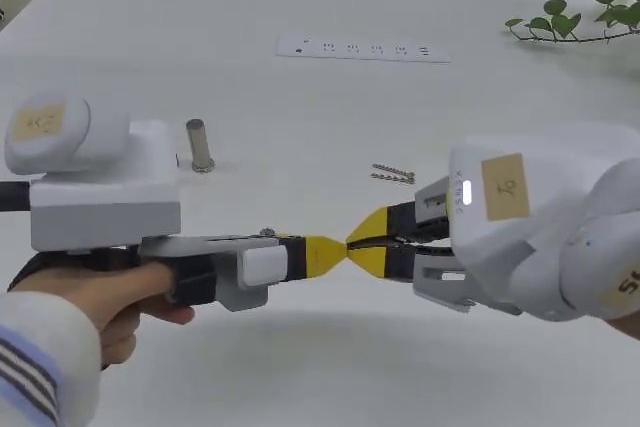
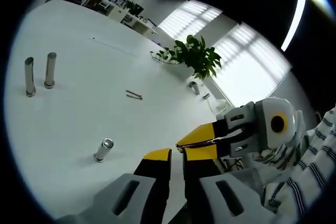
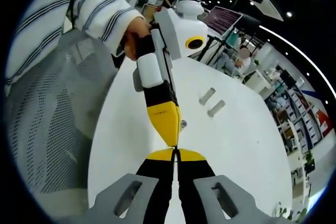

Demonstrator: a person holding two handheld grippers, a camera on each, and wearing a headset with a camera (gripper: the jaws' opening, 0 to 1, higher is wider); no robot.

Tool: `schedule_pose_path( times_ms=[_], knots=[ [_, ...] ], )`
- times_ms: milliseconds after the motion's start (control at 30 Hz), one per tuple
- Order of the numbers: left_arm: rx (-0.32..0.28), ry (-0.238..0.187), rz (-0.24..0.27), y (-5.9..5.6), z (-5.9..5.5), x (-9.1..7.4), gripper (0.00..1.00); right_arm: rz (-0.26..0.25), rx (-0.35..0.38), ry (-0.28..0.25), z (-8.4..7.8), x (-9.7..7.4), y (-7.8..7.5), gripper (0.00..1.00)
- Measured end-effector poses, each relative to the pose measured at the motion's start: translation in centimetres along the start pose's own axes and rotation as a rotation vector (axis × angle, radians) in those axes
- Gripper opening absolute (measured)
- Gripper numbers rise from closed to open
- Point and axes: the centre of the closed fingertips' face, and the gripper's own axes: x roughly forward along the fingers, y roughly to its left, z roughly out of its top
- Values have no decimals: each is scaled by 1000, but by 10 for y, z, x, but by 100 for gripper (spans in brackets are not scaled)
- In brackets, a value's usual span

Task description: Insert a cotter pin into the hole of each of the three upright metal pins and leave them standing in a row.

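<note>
My left gripper (image 1: 340, 250) and right gripper (image 1: 355, 245) meet tip to tip above the table, yellow jaws closed. A thin cotter pin (image 2: 180, 148) shows as a small sliver where the tips meet, and both seem shut on it. One upright metal pin (image 1: 200, 145) stands behind the left gripper, and the top of another pin (image 1: 267, 233) peeks over its jaws. In the left gripper view, two pins (image 2: 29, 76) (image 2: 50, 70) stand side by side at far left and a third pin (image 2: 103, 149) stands nearer. Spare cotter pins (image 1: 393, 175) lie on the table.
A white power strip (image 1: 362, 49) lies at the back of the white table (image 1: 300, 347). Plant leaves (image 1: 590, 7) reach in at the top right. A hand in a striped sleeve (image 1: 40, 367) holds the left gripper.
</note>
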Motion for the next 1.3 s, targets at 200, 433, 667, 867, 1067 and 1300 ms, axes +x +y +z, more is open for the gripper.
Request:
schedule_pose_path(
  times_ms=[200,433,667,867,1067,1300],
  knots=[
    [-8,-3,-16,-3,1,0,6,3,-6,1,-1,1,2,1],
    [-11,2,-18,-4,0,-2,4,-2,-5,-2,0,0,2,1],
    [-4,4,-21,-4,-1,-1,2,-3,-13,0,1,0,2,2],
    [-12,6,-24,-5,-1,-2,1,-2,-26,3,1,0,3,2],
    [18,2,-18,-3,-2,-3,0,-3,-29,1,1,-1,3,2],
    [28,16,-16,-4,-5,-3,0,6,-31,-1,1,0,5,2]
  ],
)
